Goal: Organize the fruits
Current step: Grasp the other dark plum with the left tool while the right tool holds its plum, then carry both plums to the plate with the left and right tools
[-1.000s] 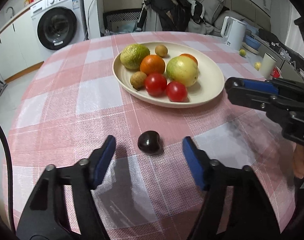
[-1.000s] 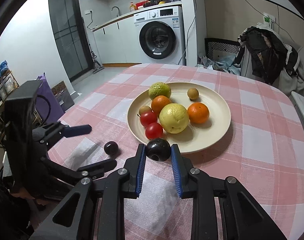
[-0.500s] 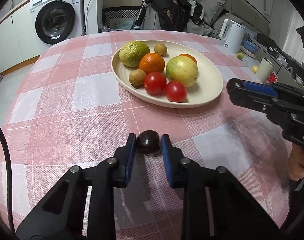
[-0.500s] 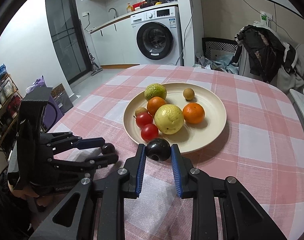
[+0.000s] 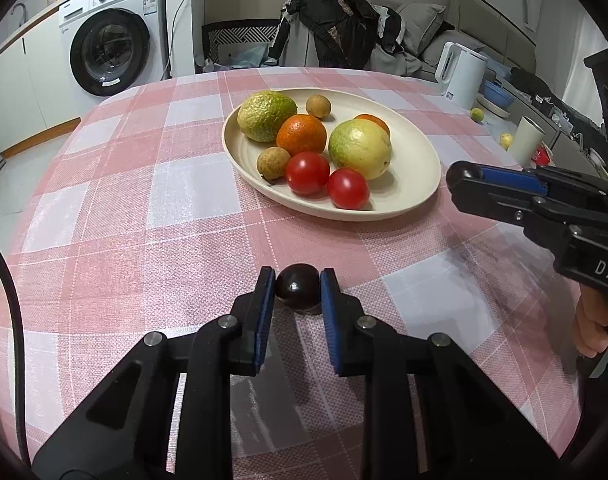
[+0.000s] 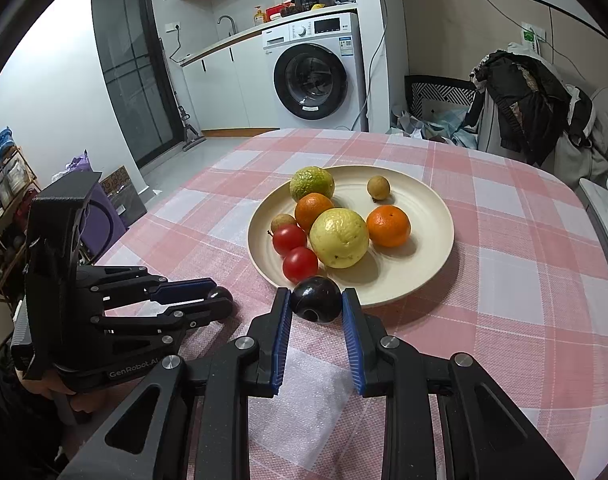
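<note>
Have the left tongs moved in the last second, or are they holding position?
Yes. The left tongs closed from wide open onto the small dark fruit on the checked tablecloth, near side of the plate. The fruit itself barely shifted.

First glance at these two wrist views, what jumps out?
The round cream plate heaped with fruit in mid-table: two red tomatoes, two oranges, a big yellow-green citrus. Next, each gripper pinches a small dark, glossy round fruit: the left gripper holds one low over the pink checked tablecloth, the right gripper holds another at the plate's near rim.
</note>
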The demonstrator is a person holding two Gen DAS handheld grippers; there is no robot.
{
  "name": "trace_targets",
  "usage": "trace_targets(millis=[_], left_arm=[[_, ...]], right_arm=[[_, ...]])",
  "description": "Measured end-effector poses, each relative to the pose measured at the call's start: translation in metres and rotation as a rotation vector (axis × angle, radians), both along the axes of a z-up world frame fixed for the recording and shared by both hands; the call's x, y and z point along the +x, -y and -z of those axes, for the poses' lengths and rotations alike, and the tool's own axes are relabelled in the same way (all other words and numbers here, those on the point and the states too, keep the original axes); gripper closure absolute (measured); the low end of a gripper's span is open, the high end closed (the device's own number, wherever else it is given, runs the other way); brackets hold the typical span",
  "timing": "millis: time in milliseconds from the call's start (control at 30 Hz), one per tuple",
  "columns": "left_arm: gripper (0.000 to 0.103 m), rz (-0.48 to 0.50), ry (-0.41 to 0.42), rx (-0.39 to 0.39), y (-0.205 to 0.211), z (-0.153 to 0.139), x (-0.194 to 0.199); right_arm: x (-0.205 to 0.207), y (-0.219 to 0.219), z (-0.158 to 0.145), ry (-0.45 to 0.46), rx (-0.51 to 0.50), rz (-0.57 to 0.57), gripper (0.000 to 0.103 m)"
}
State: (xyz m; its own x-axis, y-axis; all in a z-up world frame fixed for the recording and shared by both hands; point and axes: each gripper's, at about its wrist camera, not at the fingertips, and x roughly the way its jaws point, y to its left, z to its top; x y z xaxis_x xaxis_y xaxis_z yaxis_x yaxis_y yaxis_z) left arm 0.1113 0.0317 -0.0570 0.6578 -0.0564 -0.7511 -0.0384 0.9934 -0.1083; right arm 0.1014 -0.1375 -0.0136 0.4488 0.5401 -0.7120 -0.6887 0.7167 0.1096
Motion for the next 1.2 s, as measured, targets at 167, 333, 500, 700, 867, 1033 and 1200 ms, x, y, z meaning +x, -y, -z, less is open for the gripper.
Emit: trace_targets(millis=[167,333,500,700,867,1033,1200], left_arm=[[0.083,-0.006,0.02,-0.003,-0.002,-0.007,-0.005],[0.083,-0.015,0.065,0.008,-0.001,-0.017,-0.01],[0.083,-0.019,0.142,0.028,0.002,-0.034,-0.019],[0.083,-0.024,0.227,0.035,0.005,-0.056,-0.031],[0.083,-0.011,0.254,0.041,0.01,-0.066,-0.034],[0.083,-0.003,0.275,0.035,0.017,-0.07,-0.031],[0.083,-0.007,0.298,0.007,0.024,-0.071,-0.021]], right_arm=[[0.0,0.0,0.0,0.001,-0.002,0.001,0.077],[0.001,0.0,0.0,0.003,-0.002,0.001,0.077],[0.002,0.002,0.0,0.008,0.003,0.006,0.077],[0.003,0.007,-0.003,0.031,0.032,0.015,0.077],[0.004,0.011,-0.002,0.051,0.051,0.023,0.077],[0.005,0.022,-0.009,0.089,0.078,0.045,0.077],[0.006,0.034,-0.02,0.132,0.123,0.072,0.077]])
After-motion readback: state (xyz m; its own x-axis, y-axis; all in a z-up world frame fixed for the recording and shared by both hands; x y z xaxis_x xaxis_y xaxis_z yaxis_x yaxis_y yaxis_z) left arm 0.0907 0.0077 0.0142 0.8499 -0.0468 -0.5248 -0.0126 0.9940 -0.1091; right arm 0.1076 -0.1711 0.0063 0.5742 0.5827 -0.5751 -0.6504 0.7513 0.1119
